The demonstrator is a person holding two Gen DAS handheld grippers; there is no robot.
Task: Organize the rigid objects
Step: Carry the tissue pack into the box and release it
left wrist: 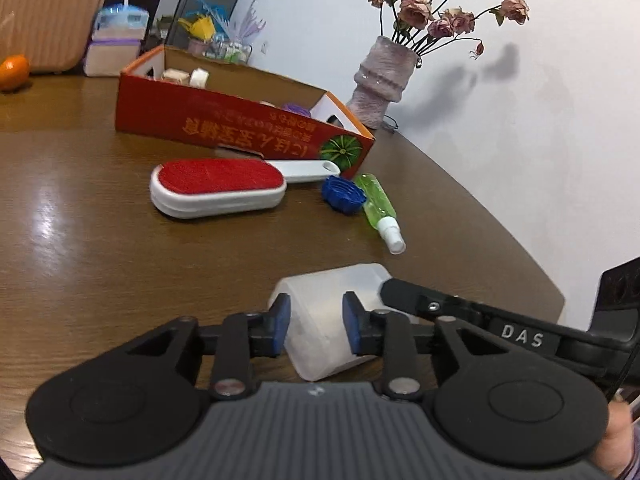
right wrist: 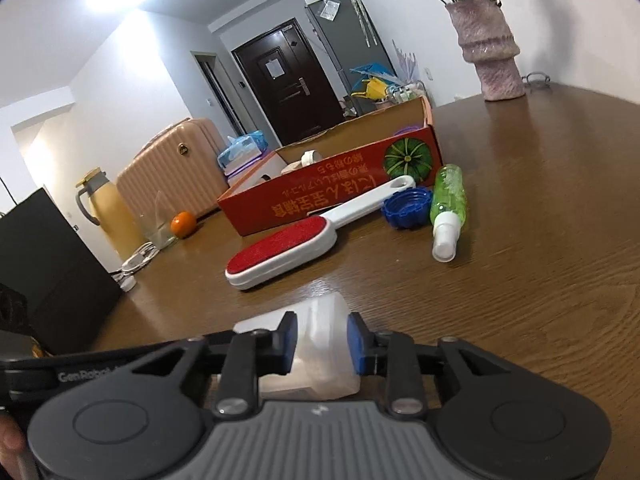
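Two grippers on one white plastic container [left wrist: 332,320], well short of the red box [left wrist: 240,124].

The left gripper [left wrist: 316,326] and right gripper [right wrist: 322,344] each have their blue pads pressed to the container's sides, so both look clenched on it as it lies on the table [left wrist: 100,240] in front of the box. This reads as the pick-up step. Next it needs lifting over the lint brush [left wrist: 218,188], blue cap [left wrist: 343,194] and green spray bottle [left wrist: 378,204] beside the box, then releasing inside.
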